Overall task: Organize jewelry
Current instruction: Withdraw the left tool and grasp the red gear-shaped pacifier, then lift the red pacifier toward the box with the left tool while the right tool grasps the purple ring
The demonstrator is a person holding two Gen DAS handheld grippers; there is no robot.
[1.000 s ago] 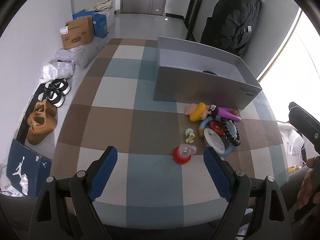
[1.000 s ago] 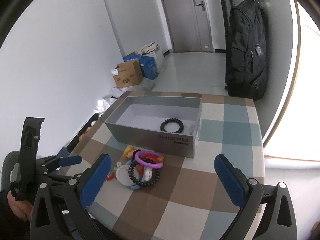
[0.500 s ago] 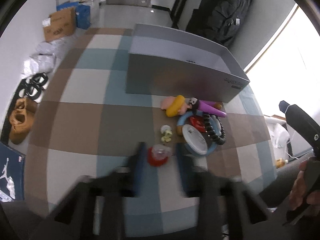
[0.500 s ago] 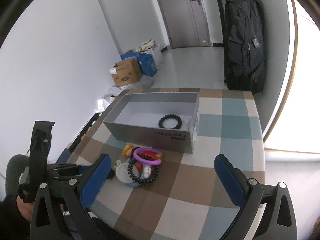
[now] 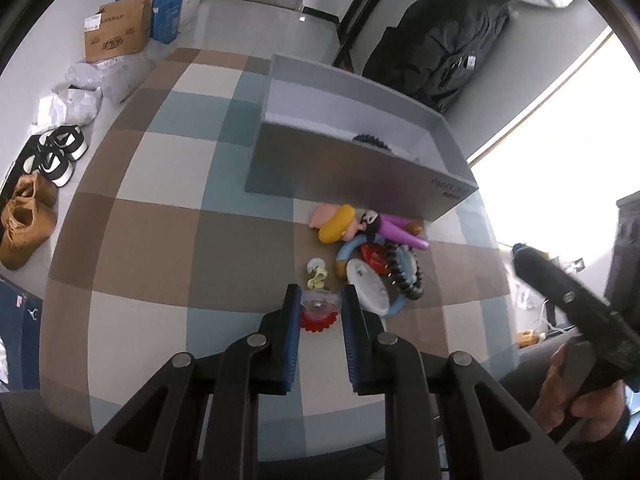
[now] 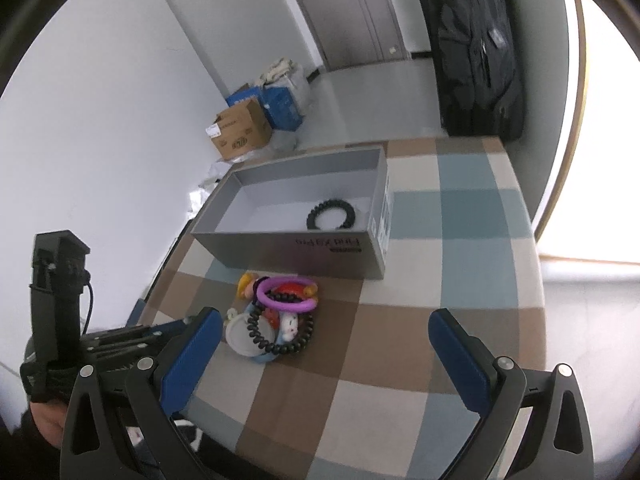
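Fingers (image 5: pixel 291 320) of the left gripper (image 5: pixel 320 304) are sitting narrowed on either side of a small red-and-clear trinket (image 5: pixel 319 309) and appear to be pinching it, near the table's front edge. Over on the other side, the right gripper (image 6: pixel 324 354) is hanging with its blue pads wide apart and nothing between them, above the checked table (image 6: pixel 460 216).

A grey box (image 6: pixel 296 242) is standing toward the table's far edge, and a black coil bracelet (image 6: pixel 331 215) is lying inside it, near its right end. Just in front of the box's near wall a heap of jewelry is resting on the cloth: a purple ring (image 6: pixel 286 295) on top, a light-blue ring (image 5: pixel 394 303) underneath, a black beaded bracelet (image 6: pixel 280 334) draped across, a white disc (image 5: pixel 367 287) and a yellow-and-pink figure (image 5: pixel 335 222) touching them. A tiny pale charm (image 5: pixel 316 274) is lying just beside the heap, between it and the pinched trinket.
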